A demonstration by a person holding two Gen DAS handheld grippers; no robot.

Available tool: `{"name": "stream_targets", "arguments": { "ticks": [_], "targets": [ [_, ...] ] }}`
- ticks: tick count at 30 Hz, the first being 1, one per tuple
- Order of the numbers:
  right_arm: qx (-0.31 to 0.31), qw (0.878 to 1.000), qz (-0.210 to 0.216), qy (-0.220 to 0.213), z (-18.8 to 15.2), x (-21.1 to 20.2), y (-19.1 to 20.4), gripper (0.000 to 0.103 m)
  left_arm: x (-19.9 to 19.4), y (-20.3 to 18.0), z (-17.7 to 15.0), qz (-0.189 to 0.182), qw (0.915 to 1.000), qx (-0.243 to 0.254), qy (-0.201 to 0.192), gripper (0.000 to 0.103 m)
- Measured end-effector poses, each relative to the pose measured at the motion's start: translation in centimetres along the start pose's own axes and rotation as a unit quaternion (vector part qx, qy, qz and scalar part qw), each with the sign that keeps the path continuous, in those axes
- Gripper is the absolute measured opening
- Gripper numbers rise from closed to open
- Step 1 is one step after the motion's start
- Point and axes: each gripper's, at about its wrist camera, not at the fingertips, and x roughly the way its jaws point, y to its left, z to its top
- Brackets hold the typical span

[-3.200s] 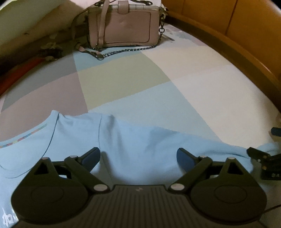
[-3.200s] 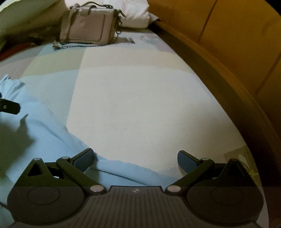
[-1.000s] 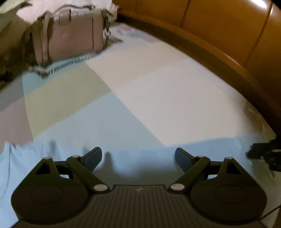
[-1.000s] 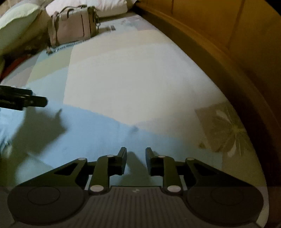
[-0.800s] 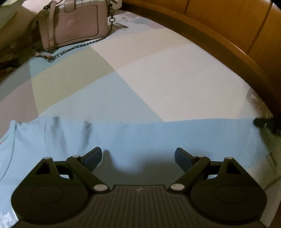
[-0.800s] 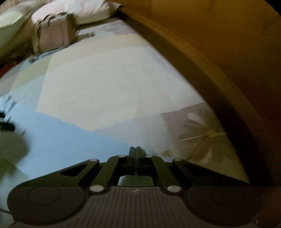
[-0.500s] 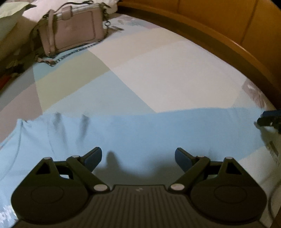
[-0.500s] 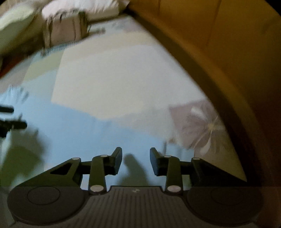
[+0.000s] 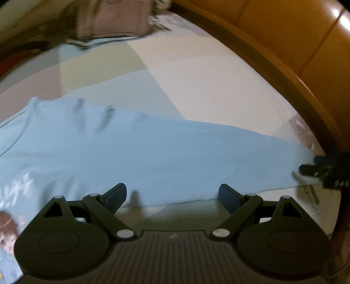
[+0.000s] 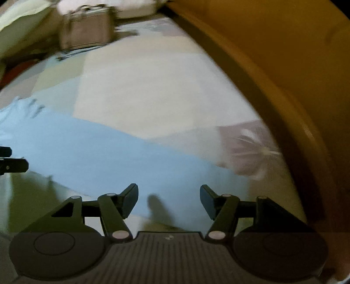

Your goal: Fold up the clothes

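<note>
A light blue T-shirt [image 9: 153,150] with a cartoon print at its lower left lies spread flat across the patchwork bed sheet [image 9: 196,72]. My left gripper [image 9: 172,194] hovers open above the shirt's near edge with nothing between its fingers. In the right wrist view the same shirt [image 10: 105,153] stretches from the left to the gripper. My right gripper [image 10: 169,197] is above the shirt's end, its jaws opening, and no cloth is pinched between them. Its fingertips [image 9: 308,169] also show at the right edge of the left wrist view.
A pink handbag [image 9: 111,19] with a chain strap stands at the far end of the bed, also blurred in the right wrist view [image 10: 85,28]. A curved wooden bed frame [image 9: 273,65] borders the right side. Pillows [image 10: 24,24] lie at the far left.
The right gripper shut at the sleeve end, then opened and let the cloth go. The sleeve now lies stretched out flat. The left gripper drew back, so the shirt's near edge and print show.
</note>
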Motion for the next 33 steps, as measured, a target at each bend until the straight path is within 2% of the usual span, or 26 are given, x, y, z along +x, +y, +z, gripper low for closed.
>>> {"name": "stream_targets", "arguments": {
  "ticks": [7,13,15,18,21,25,28,33],
  "targets": [
    [-0.042,0.998,0.054,-0.015,1.4,0.1,9.0,0.068,-5.0,9.1,-2.5,0.043,0.9965,-0.068,-0.022,0.091],
    [-0.083,0.992,0.096,-0.028,3.9,0.7,18.3,0.068,-9.4,17.5,-5.7,0.084,0.9905,-0.104,-0.032,0.091],
    [-0.108,0.987,0.111,-0.036,4.6,1.3,21.8,0.068,-10.0,20.3,-7.1,0.083,0.989,-0.119,-0.03,0.091],
    [-0.136,0.982,0.126,-0.032,5.2,2.7,26.9,0.068,-9.5,22.4,-9.0,0.068,0.989,-0.129,-0.023,0.091],
    [-0.15,0.979,0.135,-0.018,4.8,3.6,30.5,0.068,-8.9,24.2,-10.9,0.046,0.9883,-0.145,-0.015,0.091],
    [-0.166,0.979,0.115,0.014,2.9,4.1,32.5,0.073,-8.0,25.4,-13.6,0.02,0.981,-0.192,0.021,0.09],
    [-0.17,0.98,0.099,0.038,1.9,3.7,33.0,0.074,-9.6,25.8,-14.9,0.009,0.9801,-0.198,0.009,0.09],
    [-0.171,0.98,0.097,0.031,1.7,1.5,33.6,0.075,-12.9,28.4,-16.7,0.044,0.9716,-0.232,-0.015,0.091]
  ]
}}
